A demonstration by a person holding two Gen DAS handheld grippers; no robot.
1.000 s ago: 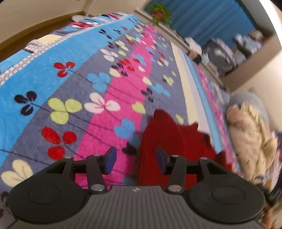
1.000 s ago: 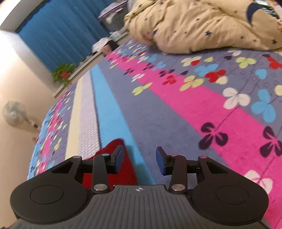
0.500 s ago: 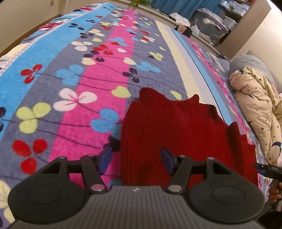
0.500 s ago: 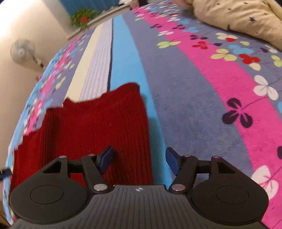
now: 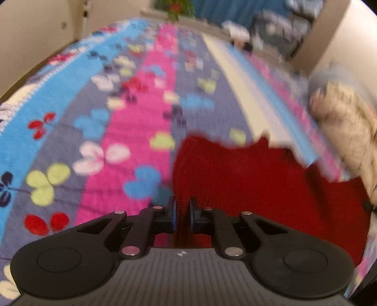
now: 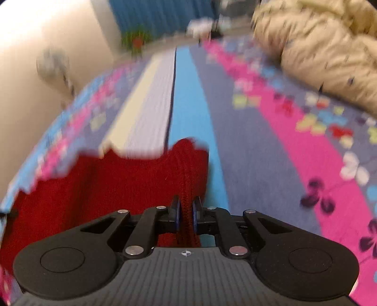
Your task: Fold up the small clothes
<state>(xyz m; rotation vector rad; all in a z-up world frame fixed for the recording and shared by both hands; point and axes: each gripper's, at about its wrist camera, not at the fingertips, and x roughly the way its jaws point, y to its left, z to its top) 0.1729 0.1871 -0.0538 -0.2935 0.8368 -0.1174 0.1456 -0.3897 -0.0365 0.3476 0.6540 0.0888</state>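
Red knit sweater lies spread, both tongs clenched on its near edge.

plant – blurred, fan – smeared

A flowered, striped bedspread runs toward blue curtains, cream walls and a potted plant.

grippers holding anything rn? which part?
Both pinch the red knitted garment: right gripper on its right edge, left gripper on its left edge.
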